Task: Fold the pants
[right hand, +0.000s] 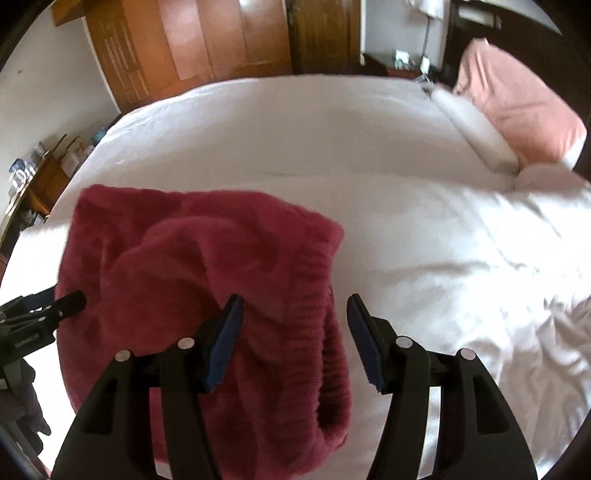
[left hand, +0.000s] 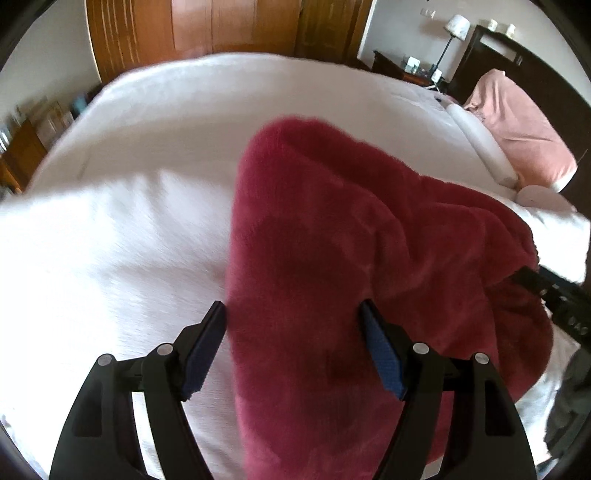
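Fluffy dark red pants (left hand: 332, 258) lie bunched on a white bed (left hand: 147, 184). In the left wrist view my left gripper (left hand: 293, 310) is open, its two fingers standing on either side of a fold of the pants, pads not pressing it. The other gripper's black tip (left hand: 546, 291) shows at the pants' right edge. In the right wrist view the pants (right hand: 207, 273) lie left of centre, with the ribbed waistband (right hand: 328, 332) between the fingers. My right gripper (right hand: 295, 306) is open over that waistband. My left gripper (right hand: 70, 301) shows at the pants' left edge.
A pink pillow (left hand: 524, 129) and a white bolster (left hand: 480, 144) lie at the bed's right end. A wooden wardrobe (right hand: 192, 48) stands behind the bed. A bedside lamp (left hand: 456, 29) and low cluttered furniture (right hand: 40, 173) stand by the walls.
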Available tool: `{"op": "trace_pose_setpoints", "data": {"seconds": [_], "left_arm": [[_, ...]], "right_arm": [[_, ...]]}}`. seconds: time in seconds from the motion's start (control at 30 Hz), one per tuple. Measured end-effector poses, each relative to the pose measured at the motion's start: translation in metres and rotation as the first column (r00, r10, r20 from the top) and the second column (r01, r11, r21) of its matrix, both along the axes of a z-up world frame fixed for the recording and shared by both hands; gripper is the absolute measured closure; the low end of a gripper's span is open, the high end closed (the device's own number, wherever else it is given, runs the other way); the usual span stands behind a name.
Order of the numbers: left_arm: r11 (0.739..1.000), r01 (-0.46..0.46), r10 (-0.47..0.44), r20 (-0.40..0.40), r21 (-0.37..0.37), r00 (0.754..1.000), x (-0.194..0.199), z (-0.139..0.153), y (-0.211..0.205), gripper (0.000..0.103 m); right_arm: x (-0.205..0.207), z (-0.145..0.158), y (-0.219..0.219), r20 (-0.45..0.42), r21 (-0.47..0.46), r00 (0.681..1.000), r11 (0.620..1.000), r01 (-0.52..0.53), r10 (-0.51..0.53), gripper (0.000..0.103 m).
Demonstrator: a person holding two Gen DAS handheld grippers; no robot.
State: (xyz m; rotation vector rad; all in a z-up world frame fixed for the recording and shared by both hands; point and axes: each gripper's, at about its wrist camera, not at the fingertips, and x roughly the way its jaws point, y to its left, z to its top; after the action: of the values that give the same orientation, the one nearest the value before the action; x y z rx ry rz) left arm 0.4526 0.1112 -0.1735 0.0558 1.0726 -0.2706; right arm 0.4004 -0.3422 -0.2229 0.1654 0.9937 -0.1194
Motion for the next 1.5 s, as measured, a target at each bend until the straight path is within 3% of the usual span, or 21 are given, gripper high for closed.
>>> {"op": "trace_pose_setpoints", "data": {"seconds": [0.3, 0.47, 0.7, 1.3, 1.5], "left_arm": [[0.998, 0.029, -0.036, 0.114, 0.063, 0.993, -0.030, 0.021, -0.006, 0.030], [0.988, 0.104, -0.110, 0.056, 0.113, 0.992, -0.041, -0.006, -0.019, 0.030], [0.983, 0.109, -0.109, -0.008, 0.146, 0.994, -0.032, -0.042, -0.017, 0.027], [0.976, 0.126, -0.122, -0.031, 0.175, 0.992, -0.022, -0.067, -0.032, 0.016], [0.975, 0.127, -0.125, -0.023, 0.183, 0.992, -0.030, -0.056, -0.032, 0.017]], "right_arm": [[-0.004, 0.000, 0.020, 0.016, 0.010, 0.998, 0.998, -0.056, 0.055, 0.043], [-0.003, -0.012, 0.027, -0.007, 0.003, 0.997, 0.997, -0.077, 0.077, 0.043], [0.002, -0.042, 0.035, -0.056, -0.057, 0.993, 0.992, -0.108, 0.105, 0.043], [0.016, -0.093, 0.035, -0.123, -0.140, 0.987, 0.982, -0.125, 0.108, 0.036], [0.009, -0.080, 0.026, -0.104, -0.115, 0.988, 0.986, -0.125, 0.113, 0.036]]}}
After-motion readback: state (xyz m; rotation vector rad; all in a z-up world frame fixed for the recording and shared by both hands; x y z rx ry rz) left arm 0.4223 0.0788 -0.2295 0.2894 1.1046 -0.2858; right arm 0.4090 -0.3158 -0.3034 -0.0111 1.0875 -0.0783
